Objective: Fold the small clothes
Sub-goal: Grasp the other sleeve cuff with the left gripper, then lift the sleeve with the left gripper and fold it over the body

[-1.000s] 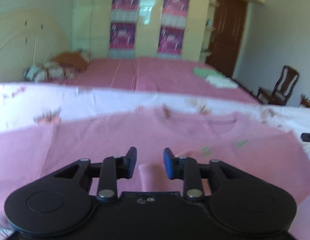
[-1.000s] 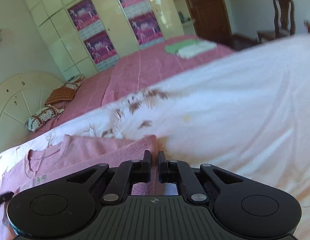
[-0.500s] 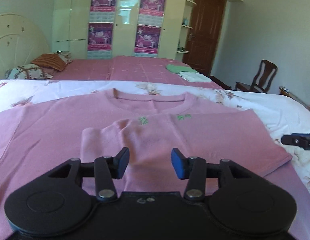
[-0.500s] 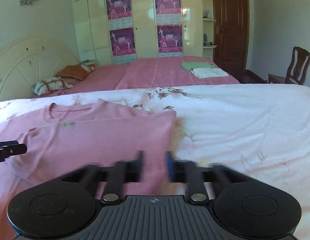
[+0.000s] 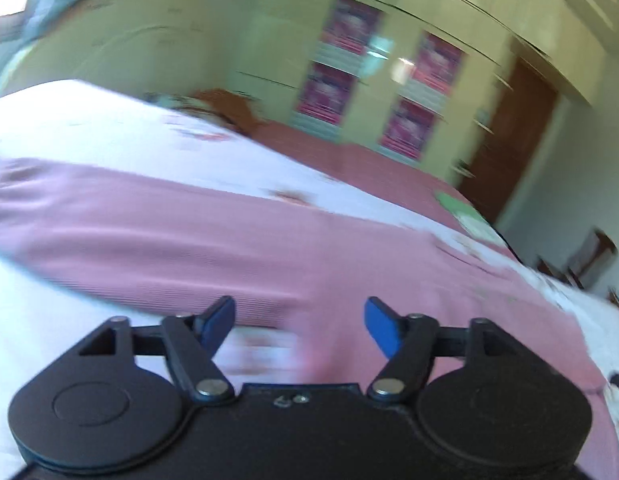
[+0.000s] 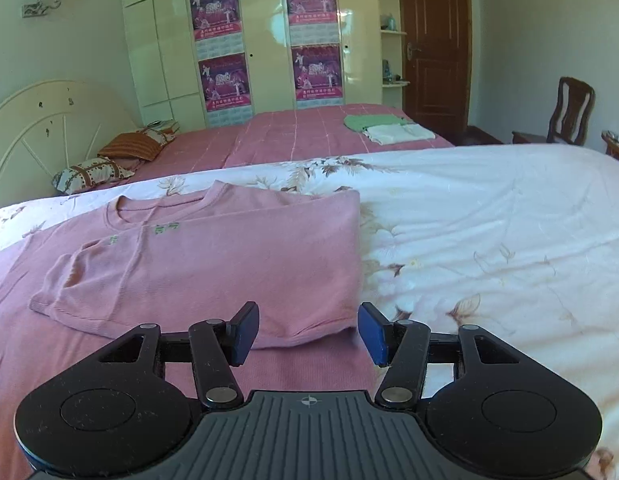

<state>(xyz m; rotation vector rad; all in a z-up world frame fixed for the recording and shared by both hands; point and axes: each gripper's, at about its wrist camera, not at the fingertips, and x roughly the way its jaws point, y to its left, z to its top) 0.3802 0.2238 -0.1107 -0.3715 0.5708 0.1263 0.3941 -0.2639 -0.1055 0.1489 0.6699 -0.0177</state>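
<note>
A pink knit top (image 6: 213, 256) lies flat on the white floral bedspread (image 6: 489, 240), its right side folded in over the body, with the neckline at the far end. My right gripper (image 6: 307, 334) is open and empty just in front of the near edge of the folded flap. The left wrist view is blurred and tilted. It shows the pink top (image 5: 189, 240) stretching across the bedspread (image 5: 89, 132), with my left gripper (image 5: 299, 326) open and empty over the top's near edge.
A second bed with a pink cover (image 6: 293, 140) stands behind, with folded green and white clothes (image 6: 385, 128) and pillows (image 6: 93, 168) on it. A wardrobe (image 6: 261, 40), a brown door (image 6: 433, 48) and a wooden chair (image 6: 569, 112) line the far wall.
My right gripper has opened wide and let go of the folded flap. My left gripper has opened wider, swung to the left and tilted, which blurs its view.
</note>
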